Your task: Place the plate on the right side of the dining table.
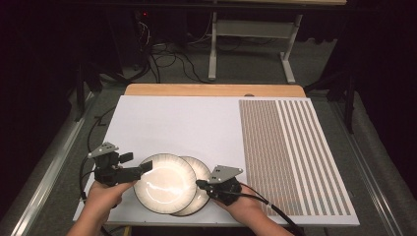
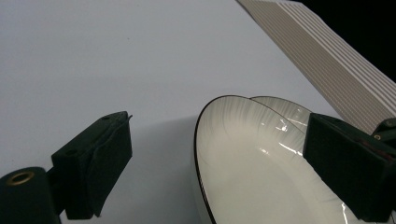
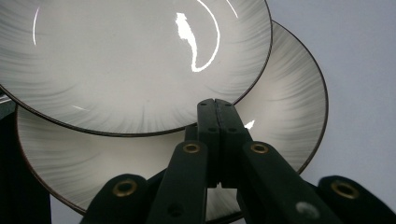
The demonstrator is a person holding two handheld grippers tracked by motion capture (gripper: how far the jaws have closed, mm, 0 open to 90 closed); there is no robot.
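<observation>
Your two hands come in at the near edge of the table, each carrying a gripper. Your right gripper [image 1: 200,184] has its jaws pressed flat together with nothing between them; in the right gripper view the closed tips [image 3: 216,103] lie over the lower plate [image 3: 280,107], just at the dark rim of the upper plate [image 3: 130,60], though you cannot tell whether they touch either one. Your left gripper [image 1: 145,167] is spread wide, and in the left gripper view its two black pads [image 2: 109,163] stand either side of the upper plate's [image 2: 247,163] rim without pressing on it. Both plates are pale, ribbed and dark-edged; the upper plate [image 1: 164,183] overlaps the lower plate [image 1: 199,169], which sticks out to the right beneath it. They sit on the white board [image 1: 172,118] near its front edge. Farther right lies a striped panel [image 1: 290,147], and beyond the board a strip of wooden tabletop [image 1: 211,90], then cables and a metal stand on the floor.
</observation>
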